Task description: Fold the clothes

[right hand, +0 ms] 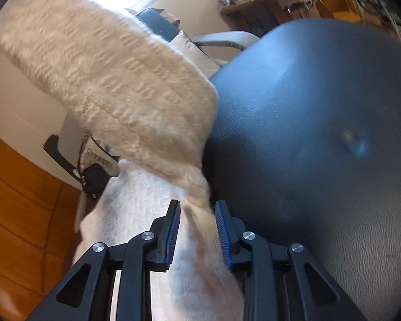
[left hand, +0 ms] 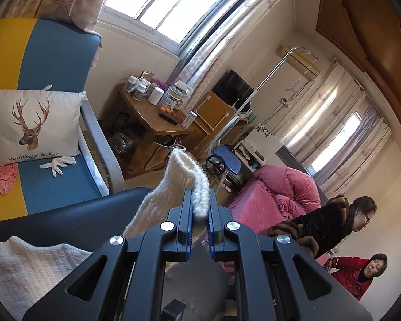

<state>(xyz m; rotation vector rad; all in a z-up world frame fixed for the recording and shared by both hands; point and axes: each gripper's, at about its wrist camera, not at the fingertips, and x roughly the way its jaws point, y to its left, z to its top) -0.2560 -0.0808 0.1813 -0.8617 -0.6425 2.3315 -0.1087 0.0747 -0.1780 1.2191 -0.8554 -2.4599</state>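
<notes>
The left tool pinches the edge of a fluffy white knitted sweater, lifted mid-frame above the dark padded surface. The right tool stands part-open around bunched knit; its long axis runs toward the upper left.

One cream-white knitted sweater, fuzzy ribbed yarn, unfolded. One part rises off the dark padded surface as a narrow strip, pinched at its edge; the body lies spread flat lower left. In the right wrist view, a broad blurred section hangs over that surface's left edge.
</notes>
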